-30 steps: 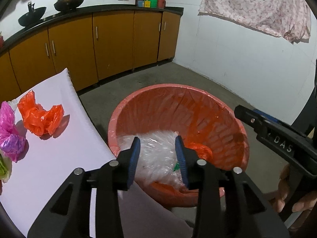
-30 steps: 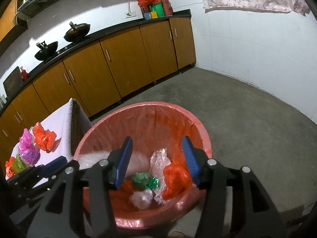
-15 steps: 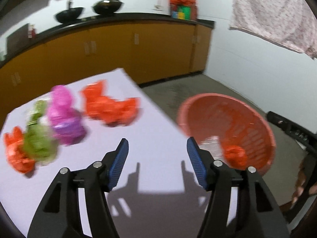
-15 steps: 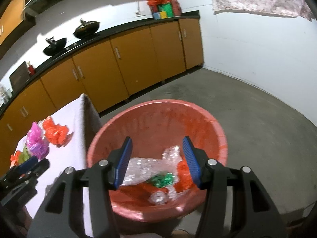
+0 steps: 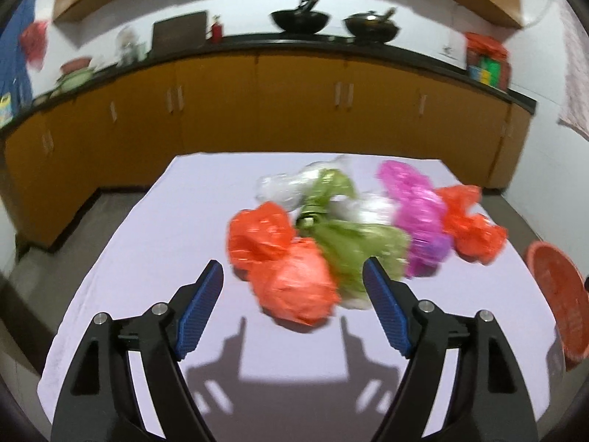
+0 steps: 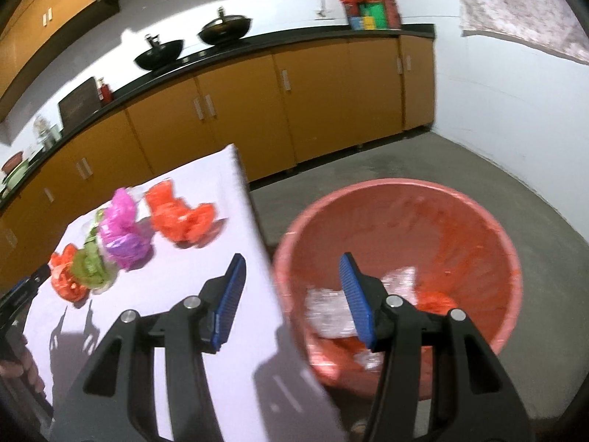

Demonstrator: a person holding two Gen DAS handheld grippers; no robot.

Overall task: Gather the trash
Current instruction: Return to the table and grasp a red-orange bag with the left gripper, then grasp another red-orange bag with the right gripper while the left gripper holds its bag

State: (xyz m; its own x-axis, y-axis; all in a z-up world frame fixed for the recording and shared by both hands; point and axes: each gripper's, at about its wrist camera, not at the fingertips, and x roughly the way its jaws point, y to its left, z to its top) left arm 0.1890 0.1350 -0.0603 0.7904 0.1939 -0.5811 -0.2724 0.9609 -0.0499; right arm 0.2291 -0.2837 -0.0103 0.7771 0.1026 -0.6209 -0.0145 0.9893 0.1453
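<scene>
Quick count, going off the white table [image 5: 154, 258] as the reference. On it there's a heap of crumpled plastic bags: three orange ones (nearest orange bag [image 5: 294, 287], another right behind it [image 5: 257, 232], a third at the far right end [image 5: 467, 224]), one pink bag [image 5: 416, 217], what looks like two green bags [image 5: 360, 243], and roughly two clear ones [image 5: 283, 188], too blurry to be sure. Off the table's right edge, one orange bin [image 6: 475, 221]. Behind the table on the counter, two black woks [image 5: 300, 20].
</scene>
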